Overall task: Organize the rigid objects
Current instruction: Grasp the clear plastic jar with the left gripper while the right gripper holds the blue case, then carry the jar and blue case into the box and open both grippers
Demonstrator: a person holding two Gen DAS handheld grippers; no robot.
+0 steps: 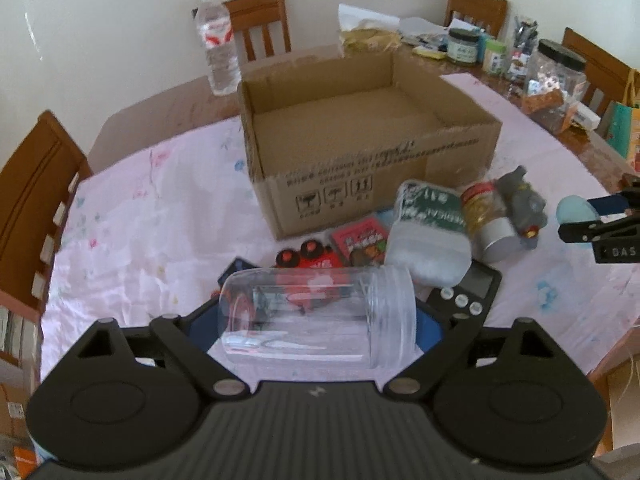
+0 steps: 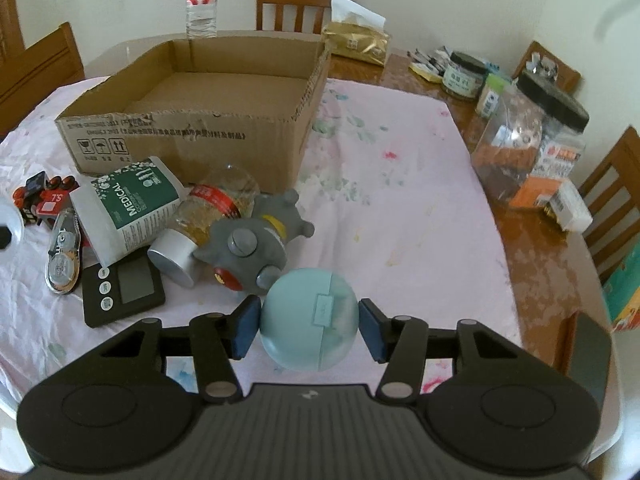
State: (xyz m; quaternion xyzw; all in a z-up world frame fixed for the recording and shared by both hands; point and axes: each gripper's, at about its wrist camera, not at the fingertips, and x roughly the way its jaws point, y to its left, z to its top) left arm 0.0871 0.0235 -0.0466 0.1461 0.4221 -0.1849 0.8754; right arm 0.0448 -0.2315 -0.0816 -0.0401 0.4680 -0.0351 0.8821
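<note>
My left gripper (image 1: 320, 328) is shut on a clear plastic jar (image 1: 320, 316), held sideways above the table. My right gripper (image 2: 310, 326) has its blue pads (image 2: 246, 328) on both sides of a pale blue round capsule (image 2: 310, 320); the left pad touches it, and a small gap shows at the right pad. The right gripper also shows in the left wrist view (image 1: 596, 220). An open, empty cardboard box (image 1: 360, 136) (image 2: 192, 108) stands on the pink cloth. In front of it lie a white and green medical pack (image 2: 124, 204), a glass jar (image 2: 200, 220), a grey toy (image 2: 252, 248), a black scale (image 2: 122, 286) and a red toy car (image 2: 44, 200).
A water bottle (image 1: 218, 40) stands behind the box. Jars and clutter (image 2: 532, 144) crowd the table's right edge. Wooden chairs (image 1: 32, 208) ring the table. A tape dispenser (image 2: 64, 256) lies at the left.
</note>
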